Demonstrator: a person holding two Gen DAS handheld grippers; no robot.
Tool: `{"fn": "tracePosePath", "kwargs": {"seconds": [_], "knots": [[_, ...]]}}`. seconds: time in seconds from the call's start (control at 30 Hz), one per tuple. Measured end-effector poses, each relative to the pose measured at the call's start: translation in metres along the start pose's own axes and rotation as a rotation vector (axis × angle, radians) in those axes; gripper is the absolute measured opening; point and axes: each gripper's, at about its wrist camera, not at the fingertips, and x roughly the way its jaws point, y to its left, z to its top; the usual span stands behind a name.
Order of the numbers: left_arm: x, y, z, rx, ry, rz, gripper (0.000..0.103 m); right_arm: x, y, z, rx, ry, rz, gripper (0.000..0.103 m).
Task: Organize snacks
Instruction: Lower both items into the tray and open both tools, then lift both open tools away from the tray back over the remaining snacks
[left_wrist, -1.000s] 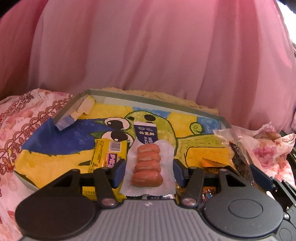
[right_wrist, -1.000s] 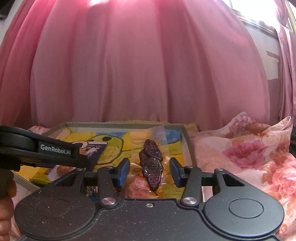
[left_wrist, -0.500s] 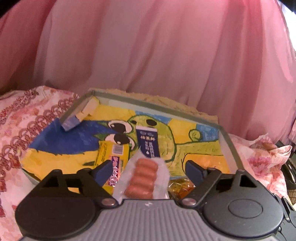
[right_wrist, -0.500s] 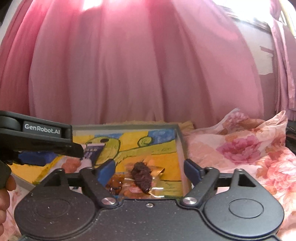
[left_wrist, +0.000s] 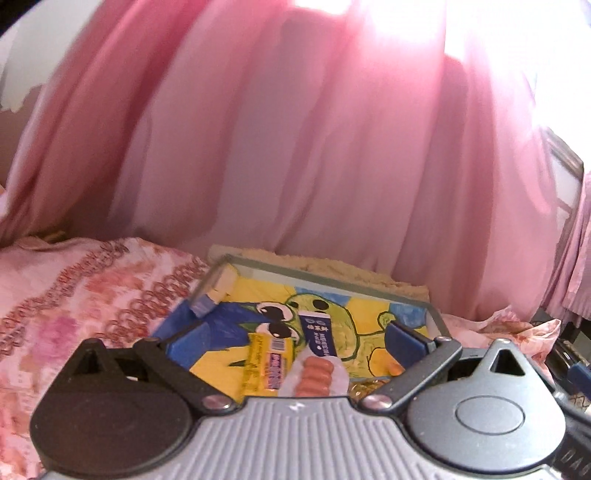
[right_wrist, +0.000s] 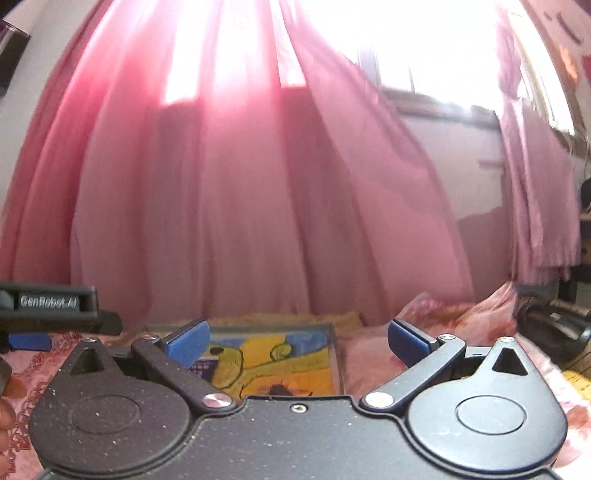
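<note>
We see left gripper (left_wrist: 293, 341) spread wide, empty | right gripper (right_wrist: 297, 341) spread wide, empty | sausage pack (left_wrist: 316, 374) and yellow bar (left_wrist: 267, 363) lying in tray (left_wrist: 332, 284), lower centre of frame.

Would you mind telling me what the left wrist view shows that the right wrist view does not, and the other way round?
Only the left wrist view shows the sausage pack and the yellow snack bar, both lying in the tray between the open left gripper. Only the right wrist view shows the bright window, the open right gripper and a dark snack low in the tray. Both show the cartoon-painted tray, the pink curtain and the floral bedding.
</note>
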Motion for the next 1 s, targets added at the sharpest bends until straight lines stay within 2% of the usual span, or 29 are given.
{"fn": "tracePosePath", "kwargs": {"seconds": [0.2, 0.4, 0.83, 1.0], "knots": [[-0.045, 0.014, -0.015, 0.033, -0.044, -0.006, 0.103, -0.045, 0.002, 0.005, 0.049, -0.034, -0.015, 0.102], [-0.082, 0.030, -0.037, 0.053, -0.037, -0.024, 0.103, -0.087, 0.006, -0.002, 0.046, -0.043, -0.044, 0.102], [-0.136, 0.067, -0.076, 0.049, -0.003, 0.008, 0.103, -0.154, 0.034, -0.032, -0.059, 0.054, -0.015, 0.102], [-0.151, 0.084, -0.091, 0.042, 0.057, 0.010, 0.103, -0.175, 0.045, -0.043, -0.085, 0.105, 0.001, 0.102]]}}
